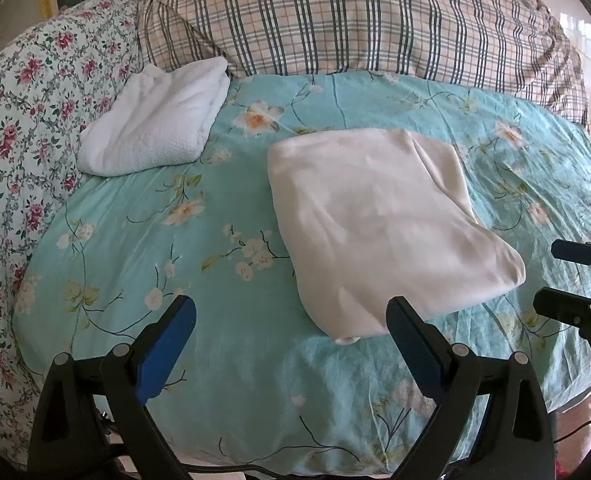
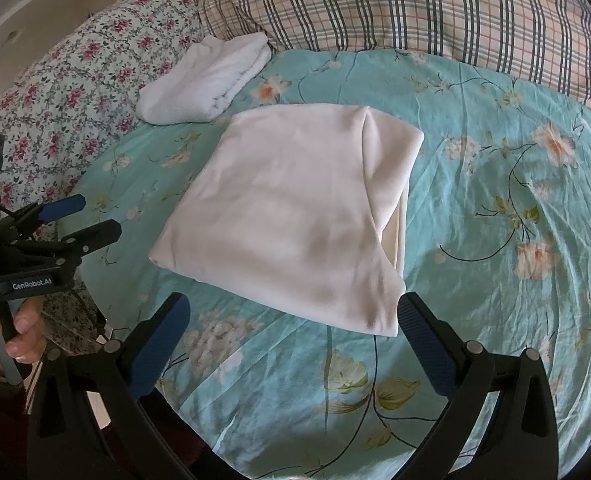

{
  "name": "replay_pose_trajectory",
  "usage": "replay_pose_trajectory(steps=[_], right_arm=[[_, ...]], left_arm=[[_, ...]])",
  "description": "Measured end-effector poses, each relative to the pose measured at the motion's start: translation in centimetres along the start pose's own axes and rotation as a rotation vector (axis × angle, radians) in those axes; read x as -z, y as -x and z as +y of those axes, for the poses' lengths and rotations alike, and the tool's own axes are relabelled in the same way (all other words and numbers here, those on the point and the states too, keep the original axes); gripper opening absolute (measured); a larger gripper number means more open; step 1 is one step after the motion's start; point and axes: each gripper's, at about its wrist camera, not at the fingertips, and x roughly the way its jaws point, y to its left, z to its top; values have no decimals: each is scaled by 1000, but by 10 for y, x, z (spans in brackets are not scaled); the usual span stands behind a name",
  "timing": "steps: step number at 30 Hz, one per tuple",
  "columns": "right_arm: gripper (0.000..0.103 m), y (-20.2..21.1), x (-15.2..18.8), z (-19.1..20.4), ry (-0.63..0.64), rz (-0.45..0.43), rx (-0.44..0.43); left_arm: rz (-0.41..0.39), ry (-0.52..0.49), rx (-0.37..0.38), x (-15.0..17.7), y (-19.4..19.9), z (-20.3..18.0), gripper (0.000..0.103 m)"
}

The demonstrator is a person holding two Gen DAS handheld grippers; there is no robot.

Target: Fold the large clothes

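A cream garment (image 1: 379,224) lies folded into a rough rectangle on the teal flowered bed sheet (image 1: 215,360); it also shows in the right wrist view (image 2: 291,216). My left gripper (image 1: 291,316) is open and empty, just in front of the garment's near edge. My right gripper (image 2: 293,316) is open and empty, with its right finger close to the garment's near corner. The right gripper also shows at the right edge of the left wrist view (image 1: 563,272), and the left gripper at the left of the right wrist view (image 2: 95,216).
A folded white towel-like cloth (image 1: 155,120) lies at the back left, also in the right wrist view (image 2: 211,80). A plaid pillow (image 1: 355,20) lies across the back. A rose-print quilt (image 1: 23,140) runs along the left.
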Motion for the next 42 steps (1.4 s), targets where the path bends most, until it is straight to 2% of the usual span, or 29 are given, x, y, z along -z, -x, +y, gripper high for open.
replay_pose_trajectory(steps=[42], right_arm=[[103,-7,-8,-14,-16,5,-1]], left_arm=[[7,-23,5,-11,-11,2,96]])
